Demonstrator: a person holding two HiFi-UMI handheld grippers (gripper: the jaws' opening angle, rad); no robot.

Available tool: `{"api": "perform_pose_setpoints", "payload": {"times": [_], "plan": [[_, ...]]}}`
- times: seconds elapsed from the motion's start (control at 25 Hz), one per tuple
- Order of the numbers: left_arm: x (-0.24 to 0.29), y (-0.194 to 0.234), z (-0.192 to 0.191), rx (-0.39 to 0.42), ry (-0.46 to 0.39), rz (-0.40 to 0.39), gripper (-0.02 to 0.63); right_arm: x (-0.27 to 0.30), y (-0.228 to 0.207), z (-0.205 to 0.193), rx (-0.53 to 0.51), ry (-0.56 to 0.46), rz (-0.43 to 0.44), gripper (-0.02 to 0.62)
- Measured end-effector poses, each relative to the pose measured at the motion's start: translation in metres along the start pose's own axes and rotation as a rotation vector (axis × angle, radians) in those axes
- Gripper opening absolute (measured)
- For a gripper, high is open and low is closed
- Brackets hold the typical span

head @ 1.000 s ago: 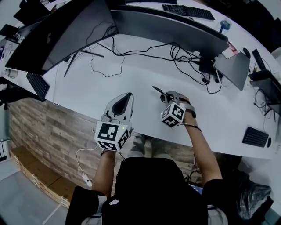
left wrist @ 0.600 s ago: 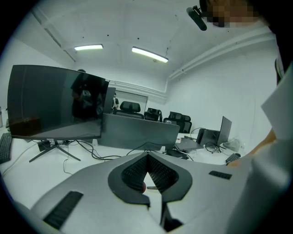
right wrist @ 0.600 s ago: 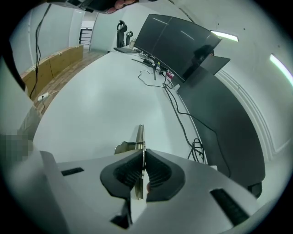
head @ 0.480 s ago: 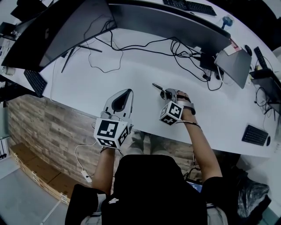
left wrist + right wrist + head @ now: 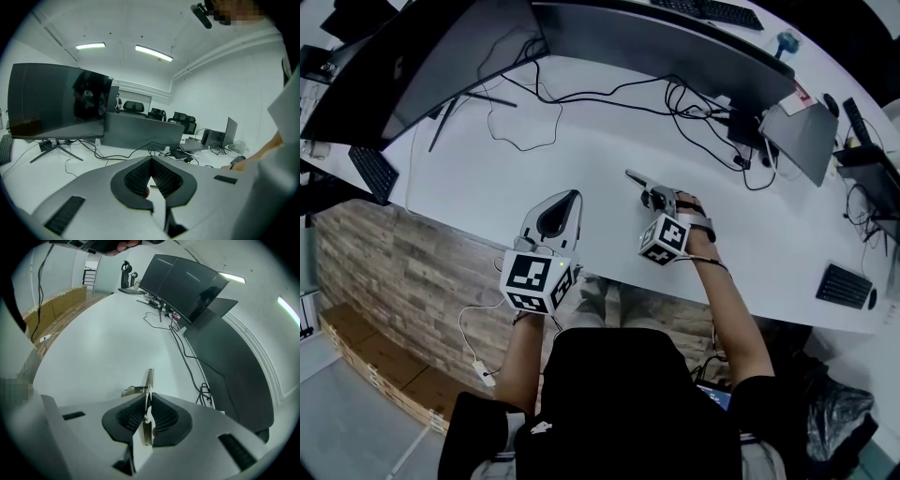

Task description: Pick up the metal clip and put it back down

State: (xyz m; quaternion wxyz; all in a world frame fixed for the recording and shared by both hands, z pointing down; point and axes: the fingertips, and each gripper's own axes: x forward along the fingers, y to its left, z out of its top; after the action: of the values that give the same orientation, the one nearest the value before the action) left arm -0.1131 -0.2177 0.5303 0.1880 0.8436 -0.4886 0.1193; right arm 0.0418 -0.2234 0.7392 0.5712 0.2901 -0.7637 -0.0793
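Two hand-held grippers work over one white surface point(image 5: 487, 178), on the person's side of two wide dark monitors point(image 5: 656, 47). The right hand-held gripper point(image 5: 652, 196) point(image 5: 148, 397) clamps the single thin silver metal clip point(image 5: 636, 178) point(image 5: 149, 378), which points toward the monitors. The left hand-held gripper point(image 5: 575, 195) point(image 5: 151, 160) is closed and empty.

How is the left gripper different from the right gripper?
The right gripper is shut on the metal clip, but the left gripper is shut on nothing. The right gripper tilts down toward the white table, while the left gripper looks more level, across at the monitors. Both are grey.
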Motion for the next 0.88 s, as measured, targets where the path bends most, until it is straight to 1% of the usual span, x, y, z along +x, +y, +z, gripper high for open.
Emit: {"api": "perform_pose_setpoints", "payload": {"times": [0.2, 0.48, 0.72, 0.88], "plan": [[0.002, 0.0, -0.004, -0.006, 0.006, 0.001, 0.012, 0.002, 0.005, -0.002, 0.002, 0.003, 0.015, 0.028], [0.001, -0.004, 0.002, -0.016, -0.028, -0.024, 0.013, 0.004, 0.008, -0.003, 0.02, 0.009, 0.035, 0.033], [-0.001, -0.006, 0.002, -0.015, -0.021, -0.023, 0.012, 0.004, 0.012, -0.004, 0.032, 0.017, 0.054, 0.047], [-0.001, -0.006, 0.003, -0.014, -0.022, -0.021, 0.012, 0.005, 0.015, -0.006, 0.042, 0.024, 0.078, 0.086]]}}
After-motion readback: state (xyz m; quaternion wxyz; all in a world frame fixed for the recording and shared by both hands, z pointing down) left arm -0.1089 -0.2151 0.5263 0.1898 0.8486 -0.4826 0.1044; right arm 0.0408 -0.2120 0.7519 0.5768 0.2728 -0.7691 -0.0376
